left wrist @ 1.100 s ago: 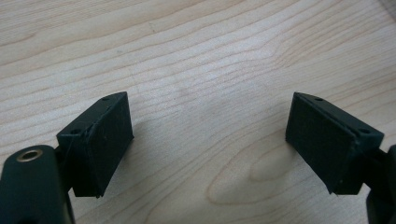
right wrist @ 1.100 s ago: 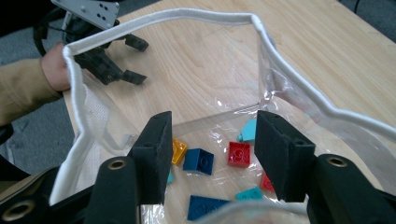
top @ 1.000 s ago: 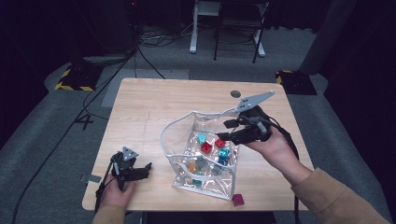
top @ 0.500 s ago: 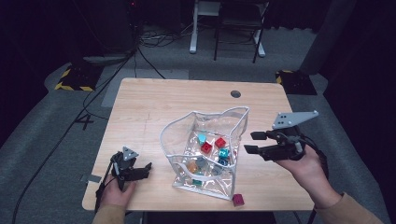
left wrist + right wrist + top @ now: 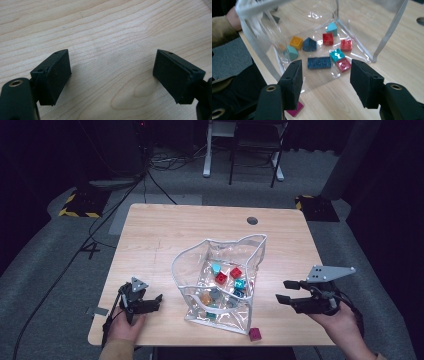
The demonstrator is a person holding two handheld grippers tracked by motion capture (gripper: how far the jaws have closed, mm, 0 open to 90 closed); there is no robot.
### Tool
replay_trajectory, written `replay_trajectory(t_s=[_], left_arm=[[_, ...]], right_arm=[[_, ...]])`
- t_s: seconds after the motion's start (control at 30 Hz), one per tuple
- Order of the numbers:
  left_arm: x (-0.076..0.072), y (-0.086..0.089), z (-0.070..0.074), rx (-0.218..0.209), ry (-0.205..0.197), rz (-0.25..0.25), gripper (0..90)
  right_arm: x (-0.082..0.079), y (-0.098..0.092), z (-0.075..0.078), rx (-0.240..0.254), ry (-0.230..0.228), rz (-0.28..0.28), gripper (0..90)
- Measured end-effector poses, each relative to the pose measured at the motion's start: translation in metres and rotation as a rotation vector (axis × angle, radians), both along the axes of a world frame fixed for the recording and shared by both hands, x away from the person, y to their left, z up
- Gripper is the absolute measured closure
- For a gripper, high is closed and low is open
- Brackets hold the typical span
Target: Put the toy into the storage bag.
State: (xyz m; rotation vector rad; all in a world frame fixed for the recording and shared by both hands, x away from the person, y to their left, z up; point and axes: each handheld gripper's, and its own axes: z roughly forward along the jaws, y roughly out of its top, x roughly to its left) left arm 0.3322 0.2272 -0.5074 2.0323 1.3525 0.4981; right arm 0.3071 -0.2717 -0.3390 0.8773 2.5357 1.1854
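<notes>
A clear plastic pouch (image 5: 227, 255) stands open in the middle of the wooden table (image 5: 165, 230). Inside it lie several coloured bricks (image 5: 220, 278), which the right gripper view shows through the clear wall: a dark blue plate (image 5: 319, 62), red, teal and orange ones. A magenta brick (image 5: 255, 334) lies on the table outside the pouch, near the front edge. My right gripper (image 5: 283, 291) hovers to the right of the pouch, pointing at it. Its jaws have just been opening and nothing is between them (image 5: 325, 77). My left gripper (image 5: 158, 300) rests open at the front left, over bare wood (image 5: 111, 75).
A round cable hole (image 5: 252, 220) sits at the table's far right. The magenta brick (image 5: 295, 110) lies just below my right gripper's left jaw. Dark floor, cables and chair legs (image 5: 240, 155) lie beyond the table's far edge.
My right gripper has left the pouch's far right rim and moved right, down and toward the near edge. The pouch's contents and the left gripper have stayed put.
</notes>
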Motion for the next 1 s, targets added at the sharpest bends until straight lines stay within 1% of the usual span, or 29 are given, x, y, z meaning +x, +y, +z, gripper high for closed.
replay_trajectory(t_s=[0.17, 0.23, 0.33, 0.4, 0.47, 0.53, 0.73, 0.8, 1.0], left_arm=[[0.000, 0.000, 0.000, 0.000, 0.000, 0.000, 15.2], [0.000, 0.000, 0.000, 0.000, 0.000, 0.000, 15.2], [0.000, 0.000, 0.000, 0.000, 0.000, 0.000, 15.2], [0.000, 0.000, 0.000, 0.001, 0.000, 0.000, 15.2], [0.000, 0.000, 0.000, 0.000, 0.000, 0.000, 15.2], [0.000, 0.000, 0.000, 0.001, -0.001, 0.000, 15.2], [0.000, 0.000, 0.000, 0.000, 0.000, 0.000, 15.2], [0.000, 0.000, 0.000, 0.000, 0.000, 0.000, 15.2], [0.000, 0.000, 0.000, 0.000, 0.000, 0.000, 15.2]], right_arm=[[-0.008, -0.001, -0.023, -0.010, 0.027, -0.007, 43.4], [-0.010, -0.001, -0.035, -0.012, 0.047, -0.008, 43.4], [-0.012, 0.001, -0.048, -0.013, 0.070, -0.007, 43.5], [-0.013, 0.004, -0.057, -0.028, 0.079, -0.002, 43.6], [-0.015, 0.008, -0.066, -0.043, 0.079, 0.007, 43.6], [-0.016, 0.012, -0.072, -0.044, 0.088, 0.017, 43.7], [-0.022, 0.025, -0.094, -0.075, 0.108, 0.043, 44.7], [-0.023, 0.029, -0.101, -0.078, 0.119, 0.052, 44.7], [-0.027, 0.040, -0.118, -0.102, 0.143, 0.077, 44.5]])
